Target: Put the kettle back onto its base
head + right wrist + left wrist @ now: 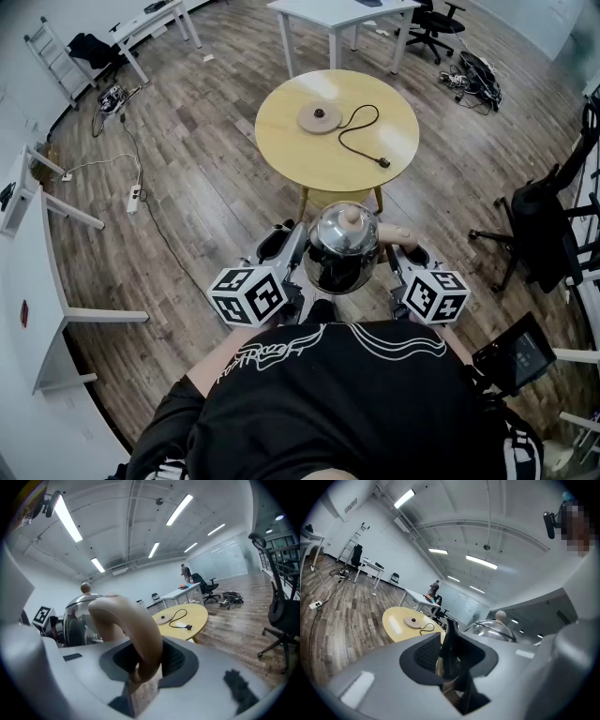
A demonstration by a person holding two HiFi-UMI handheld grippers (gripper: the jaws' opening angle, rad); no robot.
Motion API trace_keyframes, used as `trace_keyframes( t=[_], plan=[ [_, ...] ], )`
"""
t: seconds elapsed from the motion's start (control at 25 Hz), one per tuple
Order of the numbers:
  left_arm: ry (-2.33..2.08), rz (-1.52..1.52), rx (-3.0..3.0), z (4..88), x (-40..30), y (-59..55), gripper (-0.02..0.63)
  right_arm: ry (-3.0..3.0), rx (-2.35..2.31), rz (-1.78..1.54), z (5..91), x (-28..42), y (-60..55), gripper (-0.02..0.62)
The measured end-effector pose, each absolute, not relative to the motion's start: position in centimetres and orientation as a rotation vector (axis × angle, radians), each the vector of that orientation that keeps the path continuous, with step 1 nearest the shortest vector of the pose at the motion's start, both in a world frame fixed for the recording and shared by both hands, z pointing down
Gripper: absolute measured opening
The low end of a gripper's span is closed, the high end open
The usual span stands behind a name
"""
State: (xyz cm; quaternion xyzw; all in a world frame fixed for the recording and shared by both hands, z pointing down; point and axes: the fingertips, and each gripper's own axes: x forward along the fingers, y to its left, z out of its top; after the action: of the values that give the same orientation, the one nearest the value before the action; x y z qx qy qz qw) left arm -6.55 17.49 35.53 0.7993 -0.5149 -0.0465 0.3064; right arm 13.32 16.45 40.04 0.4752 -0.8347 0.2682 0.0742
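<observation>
A shiny steel kettle (342, 246) with a beige lid knob and a beige handle (394, 232) hangs in the air in front of me, short of the round yellow table (281, 150). My right gripper (143, 667) is shut on the handle (136, 630). At the kettle's opposite side, my left gripper (451, 660) is shut on its dark spout (450, 644); the steel lid (494, 629) shows beyond. The round tan base (320, 118) lies on the table's far half, and its black cord (361, 131) trails right to a plug (382, 162).
A white table (342, 19) and an office chair (436, 23) stand beyond the yellow table. A black chair (539, 225) is at the right. White desks (37, 272) line the left wall, with a power strip (134, 199) and cables on the wood floor.
</observation>
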Motion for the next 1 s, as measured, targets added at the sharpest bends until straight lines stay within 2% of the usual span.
trace_keyframes(
  t=[0.4,1.0],
  plan=[
    [-1.337,-0.129,2.159,35.6,-12.3,0.1,0.100,-2.526,1.421,0.722,39.7,7.4,-0.7,0.107],
    [-1.295,-0.073,2.125,39.1,-12.6,-8.0,0.100,-2.487,1.324,0.759,43.1,6.9,-8.3,0.107]
  ],
)
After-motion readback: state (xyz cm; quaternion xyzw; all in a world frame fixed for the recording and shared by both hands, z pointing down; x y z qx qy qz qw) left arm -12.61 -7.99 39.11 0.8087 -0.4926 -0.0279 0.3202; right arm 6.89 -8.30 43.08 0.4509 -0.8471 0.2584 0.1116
